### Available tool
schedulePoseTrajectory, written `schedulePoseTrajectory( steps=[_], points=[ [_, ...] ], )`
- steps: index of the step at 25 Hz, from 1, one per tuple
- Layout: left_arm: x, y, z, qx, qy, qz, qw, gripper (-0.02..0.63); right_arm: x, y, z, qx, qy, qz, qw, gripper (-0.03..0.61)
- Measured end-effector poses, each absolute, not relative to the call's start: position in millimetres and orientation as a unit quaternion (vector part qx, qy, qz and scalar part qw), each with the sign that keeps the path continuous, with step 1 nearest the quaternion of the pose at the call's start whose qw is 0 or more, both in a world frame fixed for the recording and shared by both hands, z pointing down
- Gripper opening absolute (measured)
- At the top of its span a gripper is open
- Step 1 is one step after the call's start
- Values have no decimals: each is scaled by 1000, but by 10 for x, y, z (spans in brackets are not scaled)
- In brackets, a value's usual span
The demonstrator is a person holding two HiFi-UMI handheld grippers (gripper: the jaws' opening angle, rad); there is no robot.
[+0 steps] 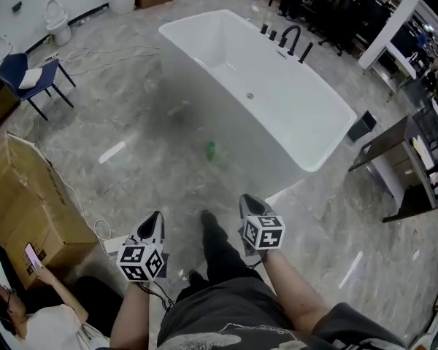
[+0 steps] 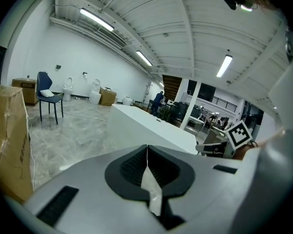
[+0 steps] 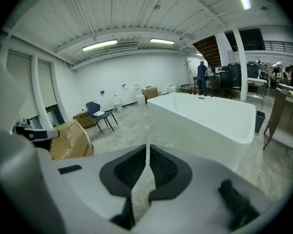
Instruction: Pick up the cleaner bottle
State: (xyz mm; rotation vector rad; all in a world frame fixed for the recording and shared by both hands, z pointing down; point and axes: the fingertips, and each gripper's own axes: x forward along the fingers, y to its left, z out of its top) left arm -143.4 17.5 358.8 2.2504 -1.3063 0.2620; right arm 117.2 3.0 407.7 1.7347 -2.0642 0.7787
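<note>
The cleaner bottle (image 1: pixel 211 150) is a small green bottle that stands on the marble floor close to the near side wall of the white bathtub (image 1: pixel 317 133). Both grippers hang low in front of me, well short of it. My left gripper (image 1: pixel 156 219) points towards the tub with its jaws shut and nothing between them. My right gripper (image 1: pixel 249 202) is also shut and empty. In the left gripper view the left gripper (image 2: pixel 147 148) faces the tub (image 2: pixel 151 128). The right gripper (image 3: pixel 147 146) faces the tub (image 3: pixel 205 121) in its own view. Neither gripper view shows the bottle.
A big cardboard box (image 1: pixel 22 203) lies at the left, with a seated person (image 1: pixel 29 308) holding a phone below it. A blue chair (image 1: pixel 29 79) stands further back left. Cables (image 1: pixel 80 203) run over the floor. A black bin (image 1: pixel 363 126) and a dark table (image 1: pixel 398 159) stand right of the tub.
</note>
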Motion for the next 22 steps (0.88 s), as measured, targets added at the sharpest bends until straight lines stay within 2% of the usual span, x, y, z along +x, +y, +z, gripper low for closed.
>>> schedulePoseTrajectory(
  steps=[10, 22],
  points=[
    [-1135, -1134, 3929, 819, -490, 131, 268, 15, 1393, -1411, 4618, 594, -725, 303, 168, 34],
    [-566, -2744, 4812, 805, -489, 154, 299, 15, 1754, -2862, 5629, 599, -704, 331, 191, 34]
  ],
)
